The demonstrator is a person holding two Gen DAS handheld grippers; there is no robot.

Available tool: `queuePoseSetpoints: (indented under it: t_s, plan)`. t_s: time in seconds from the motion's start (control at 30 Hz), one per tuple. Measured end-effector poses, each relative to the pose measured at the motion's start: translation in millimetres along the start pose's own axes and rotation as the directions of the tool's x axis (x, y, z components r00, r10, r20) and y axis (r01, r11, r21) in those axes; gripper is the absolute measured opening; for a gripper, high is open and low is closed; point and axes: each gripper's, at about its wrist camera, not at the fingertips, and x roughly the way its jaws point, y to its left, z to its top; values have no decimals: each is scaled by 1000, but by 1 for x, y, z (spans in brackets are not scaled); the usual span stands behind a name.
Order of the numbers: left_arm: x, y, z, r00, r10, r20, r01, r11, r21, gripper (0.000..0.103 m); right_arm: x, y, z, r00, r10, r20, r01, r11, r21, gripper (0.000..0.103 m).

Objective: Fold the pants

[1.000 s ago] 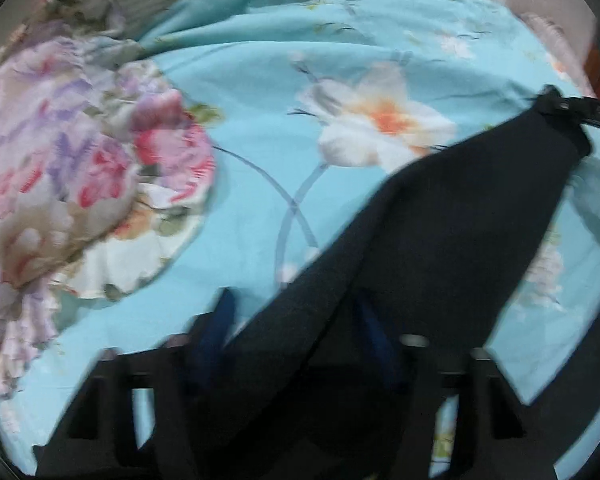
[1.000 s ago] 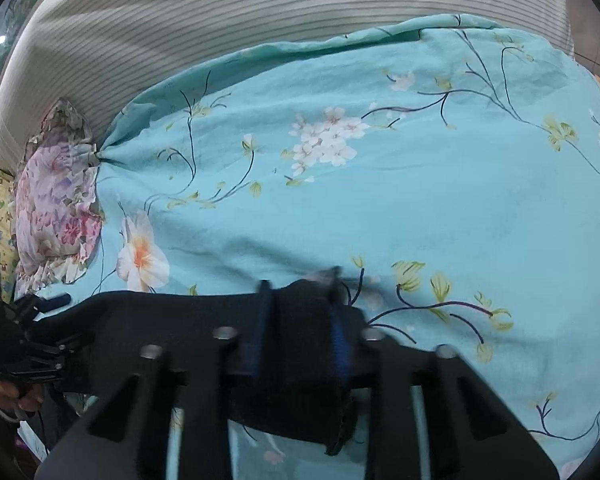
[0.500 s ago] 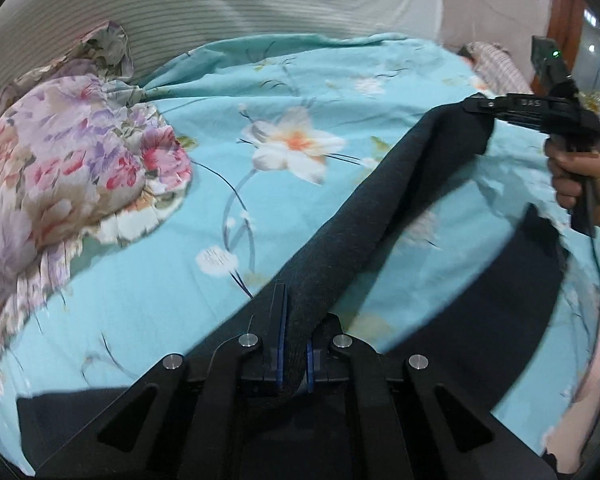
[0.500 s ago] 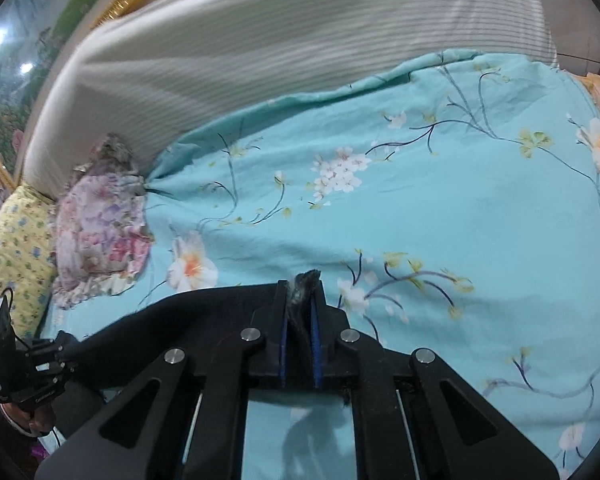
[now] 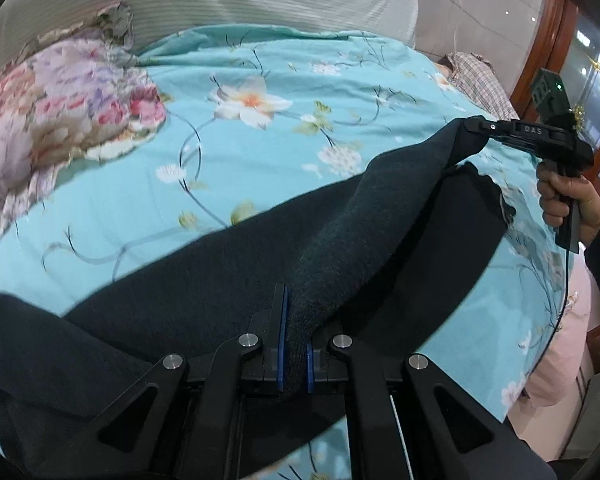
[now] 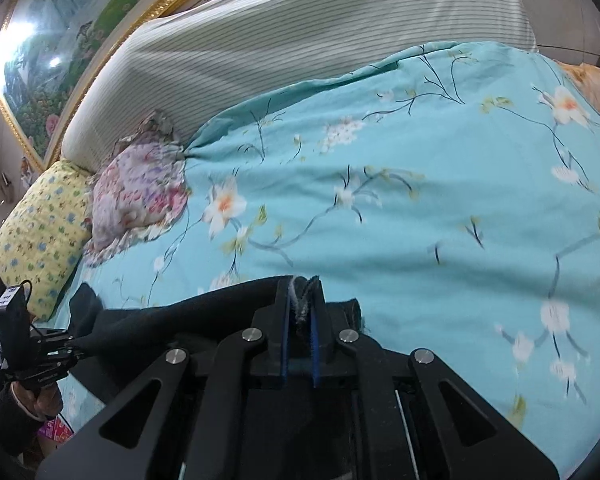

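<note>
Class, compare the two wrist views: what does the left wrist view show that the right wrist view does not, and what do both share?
Only the left wrist view: the right hand, and the lower layer of the pants spread across the bed. Only the right wrist view: a yellow pillow and a gold-framed painting. Both: dark pants pinched in the left claw and right claw, the turquoise floral quilt, a pink floral pillow.

Dark charcoal pants (image 5: 228, 292), thick knit-like fabric, fuzzy on the surface. Lying across the near part of a turquoise floral bedspread (image 5: 284, 160), spread wide and mostly flat. One edge lifted clear of the bedspread as a taut band, running up and to the right, pinched at both ends. Beneath that band, a second layer resting on the bedspread, its far corner wavy. In the right wrist view, a frayed pale hem (image 6: 301, 300) poking up, bunched and pinched.
</note>
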Motion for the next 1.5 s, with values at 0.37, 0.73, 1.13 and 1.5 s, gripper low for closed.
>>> queuePoseSetpoints:
  t_s: [0.37,0.73,1.13,1.5]
  plan:
    - [-8,-15,-35,1000,-16,8,15,998,65,6,-30,2,-47,999,-14,-43,11,998,-69,9]
    - [15,-15,-52,998,-19,-53,21,999,46,19,-27,-5,-76,989,-82,-122,71,993,-90,17]
    - [-24,15,-65,1000,-30,0,30,989,-144,53,-61,13,-81,995,-101,-27,100,994,-41,51]
    - [-61,62,-76,998,53,44,-38,953,-302,59,-38,82,-86,997,73,-25,-75,994,-80,52]
